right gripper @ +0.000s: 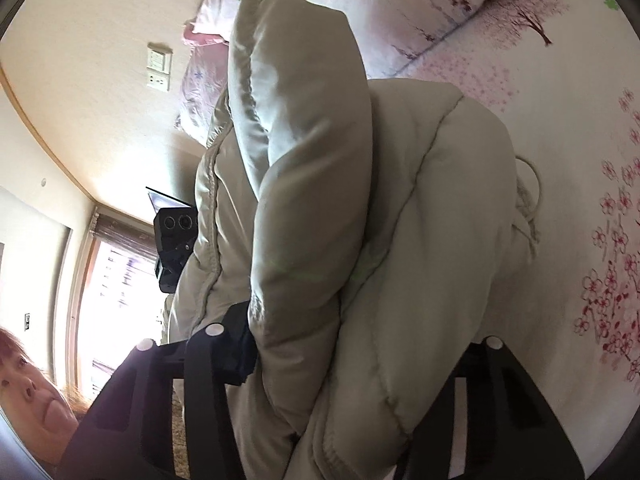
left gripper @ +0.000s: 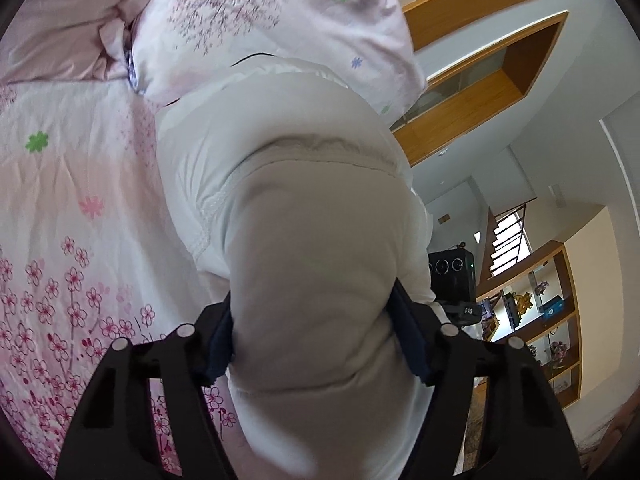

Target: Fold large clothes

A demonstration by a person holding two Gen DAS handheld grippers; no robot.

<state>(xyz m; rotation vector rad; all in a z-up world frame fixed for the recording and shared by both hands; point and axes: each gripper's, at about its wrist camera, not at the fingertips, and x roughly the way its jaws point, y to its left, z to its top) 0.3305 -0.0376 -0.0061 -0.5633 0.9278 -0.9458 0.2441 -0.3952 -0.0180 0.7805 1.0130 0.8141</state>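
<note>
The left tongs (left gripper: 316, 344) pinch a thick fold of the pale puffy jacket (left gripper: 304, 208); the right tongs (right gripper: 360, 344) clamp another bunch, above the floral bed (left gripper: 60, 208).

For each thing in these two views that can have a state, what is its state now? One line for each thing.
Left gripper: shut on the puffy jacket, pads pressing a thick fold.
Right gripper: shut on the puffy jacket; only its left pad shows.
Puffy jacket: bunched and partly lifted, not yet folded flat.
Floral bedspread: spread out under the jacket.
Pillow: lying at the head of the bed.
</note>
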